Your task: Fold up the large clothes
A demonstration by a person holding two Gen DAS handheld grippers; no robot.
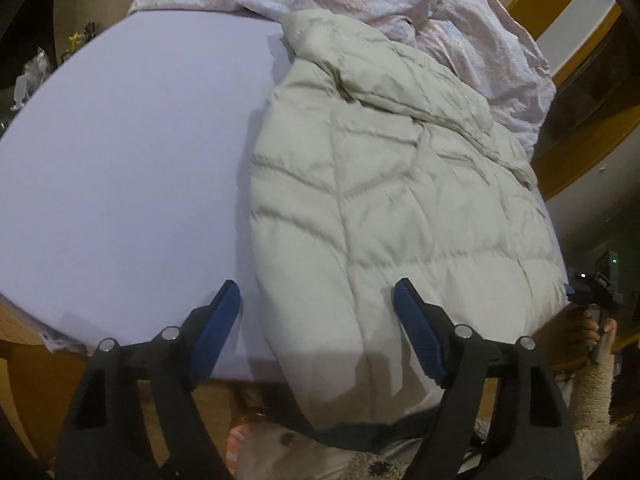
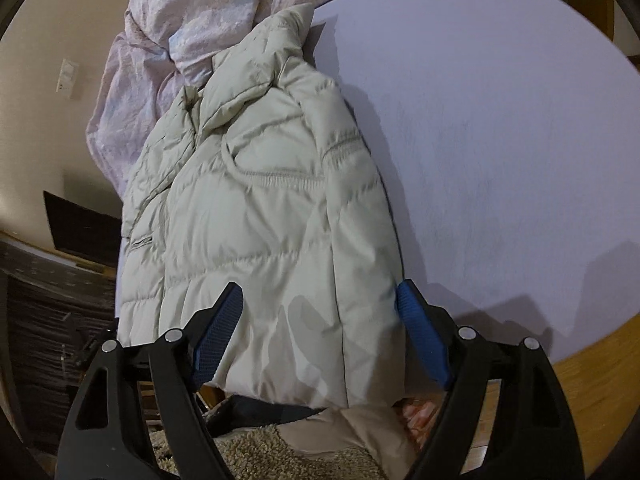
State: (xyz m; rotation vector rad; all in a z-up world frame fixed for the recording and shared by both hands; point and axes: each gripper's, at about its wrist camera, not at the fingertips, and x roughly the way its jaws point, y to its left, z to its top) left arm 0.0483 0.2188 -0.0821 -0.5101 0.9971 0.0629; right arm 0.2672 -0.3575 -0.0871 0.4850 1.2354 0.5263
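A pale cream quilted puffer jacket (image 1: 400,200) lies flat on the lavender bed sheet (image 1: 132,160), collar toward the far end, hem hanging over the near edge. My left gripper (image 1: 317,285) is open just above the jacket's near left edge; one blue pad is over the sheet, the other over the jacket, and nothing is pinched. In the right wrist view the same jacket (image 2: 260,208) fills the left centre. My right gripper (image 2: 319,286) is open over the hem, straddling the jacket's right side with its pads apart. A hand (image 1: 596,328) holding the other gripper's handle shows at the far right.
A crumpled pale pink duvet (image 1: 440,12) is heaped at the bed's far end, behind the collar. The wooden bed frame (image 2: 580,380) runs along the near edge. Bare sheet (image 2: 500,140) lies beside the jacket. A wall with a switch (image 2: 68,74) stands left.
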